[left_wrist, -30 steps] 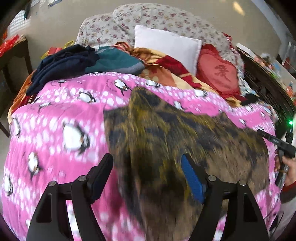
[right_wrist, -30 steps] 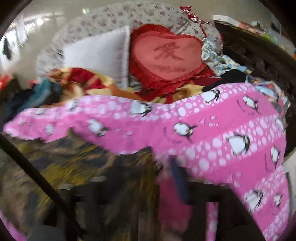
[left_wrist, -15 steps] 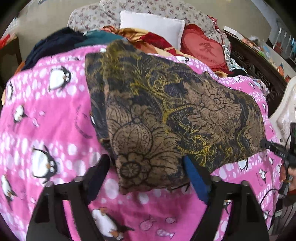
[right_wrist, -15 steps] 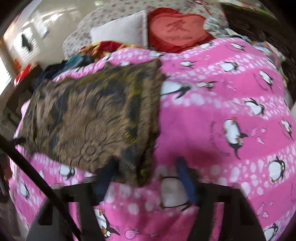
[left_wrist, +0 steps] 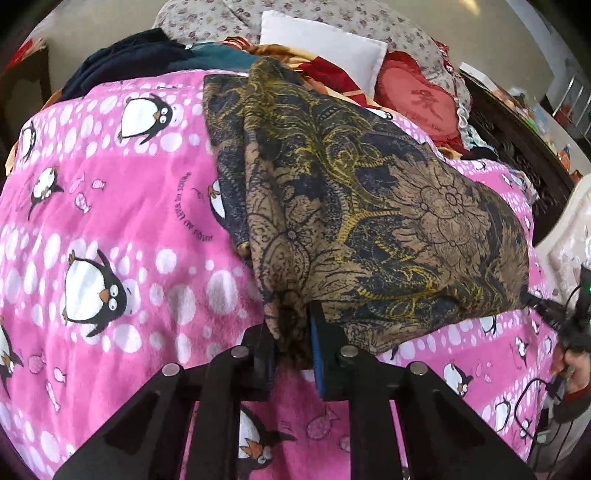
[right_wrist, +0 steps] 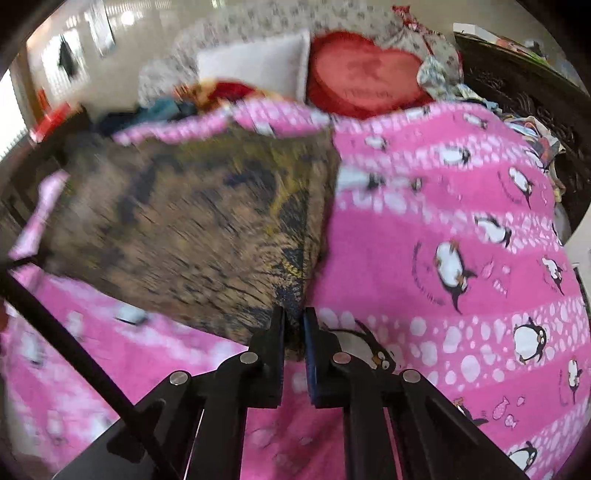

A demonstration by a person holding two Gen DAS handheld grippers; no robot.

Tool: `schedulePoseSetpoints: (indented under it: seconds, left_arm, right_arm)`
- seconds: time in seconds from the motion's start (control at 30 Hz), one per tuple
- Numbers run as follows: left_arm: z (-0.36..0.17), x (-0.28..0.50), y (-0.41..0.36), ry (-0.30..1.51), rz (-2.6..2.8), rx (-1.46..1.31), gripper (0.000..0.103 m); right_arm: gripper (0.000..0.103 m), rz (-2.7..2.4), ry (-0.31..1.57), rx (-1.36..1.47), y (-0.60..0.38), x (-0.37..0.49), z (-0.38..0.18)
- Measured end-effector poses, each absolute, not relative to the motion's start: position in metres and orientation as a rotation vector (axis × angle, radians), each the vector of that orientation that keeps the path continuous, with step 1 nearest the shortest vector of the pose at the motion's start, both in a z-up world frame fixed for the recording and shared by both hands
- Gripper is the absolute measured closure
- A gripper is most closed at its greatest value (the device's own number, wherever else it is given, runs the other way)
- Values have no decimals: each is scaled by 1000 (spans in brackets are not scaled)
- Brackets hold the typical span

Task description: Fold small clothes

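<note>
A brown garment with black and gold flower print (left_wrist: 369,206) lies spread on the pink penguin blanket (left_wrist: 129,221). My left gripper (left_wrist: 291,325) is shut on its near left corner. My right gripper (right_wrist: 294,321) is shut on its near right corner, and the garment (right_wrist: 192,229) stretches away to the left in that blurred view. The right gripper also shows at the far right edge of the left wrist view (left_wrist: 554,317), at the garment's other corner.
At the head of the bed lie a white pillow (left_wrist: 325,48), a red heart cushion (left_wrist: 421,103), a floral pillow (left_wrist: 332,18) and a pile of dark clothes (left_wrist: 140,55). A dark carved bed frame (left_wrist: 517,147) runs along the right side.
Both grippers were open near the garment's front edge; now both have closed on its near corners. The right wrist view is blurred with motion.
</note>
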State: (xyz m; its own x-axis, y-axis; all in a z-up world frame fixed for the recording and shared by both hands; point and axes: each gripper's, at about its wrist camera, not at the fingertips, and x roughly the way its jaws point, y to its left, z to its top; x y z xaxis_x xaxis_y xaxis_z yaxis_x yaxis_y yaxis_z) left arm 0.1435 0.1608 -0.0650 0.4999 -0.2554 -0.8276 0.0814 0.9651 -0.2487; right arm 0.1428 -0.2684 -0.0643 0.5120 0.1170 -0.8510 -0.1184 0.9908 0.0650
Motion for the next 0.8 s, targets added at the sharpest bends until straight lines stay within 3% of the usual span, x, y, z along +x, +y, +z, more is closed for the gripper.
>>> schedulePoseSetpoints:
  seconds: [0.1, 0.23, 0.27, 0.37, 0.4, 0.67, 0.8]
  left_arm:
    - [-56, 137, 166, 1033, -196, -194, 79]
    - [-43, 123, 179, 992, -165, -232, 57]
    - [-40, 119, 180, 976, -154, -237, 55]
    - [-38, 113, 178, 950, -143, -257, 38]
    - [-39, 114, 177, 944, -140, -265, 33]
    - [-59, 127, 171, 927, -100, -372, 30]
    - [-70, 132, 173, 910, -124, -420, 23]
  right_arm:
    - [93, 134, 1021, 41, -274, 141, -54]
    - [87, 116, 955, 67, -275, 134, -20]
    - [83, 131, 931, 63, -267, 135, -10]
    - [55, 218, 907, 68, -235, 152, 6]
    - [53, 246, 902, 53, -220, 161, 8]
    - [53, 392, 875, -92, -86, 231, 10]
    - [53, 386, 922, -87, -54, 268, -9]
